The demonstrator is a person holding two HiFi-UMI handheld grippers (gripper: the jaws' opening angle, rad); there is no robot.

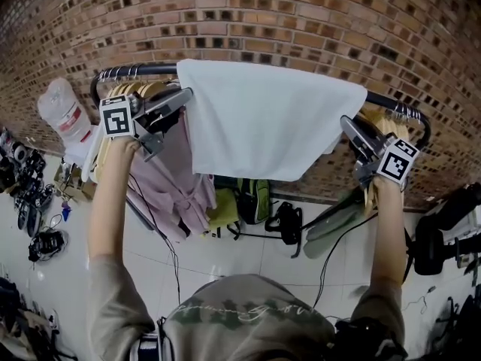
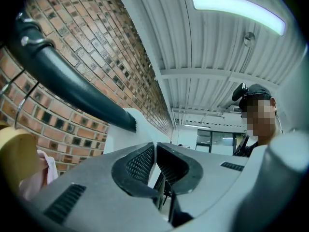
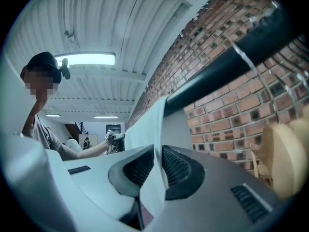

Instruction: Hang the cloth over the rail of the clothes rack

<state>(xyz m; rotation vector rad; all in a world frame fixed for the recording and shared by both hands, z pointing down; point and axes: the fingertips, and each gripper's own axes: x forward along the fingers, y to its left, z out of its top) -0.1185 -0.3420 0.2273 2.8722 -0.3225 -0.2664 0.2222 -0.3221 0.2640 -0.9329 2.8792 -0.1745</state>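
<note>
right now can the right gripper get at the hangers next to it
Probably not yet. The hangers hang right beside the right gripper with nothing between, but its jaws are shut on the cloth, so it would have to let go first.

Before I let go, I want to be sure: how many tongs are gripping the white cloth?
2. The left tongs pinch the left edge of the cloth; the right tongs pinch its right edge. Both are close to the rail.

You've a pink garment (image 1: 176,183) hanging at nine o'clock of the green backpack (image 1: 252,198) — brick wall (image 1: 301,21) behind both.
</note>
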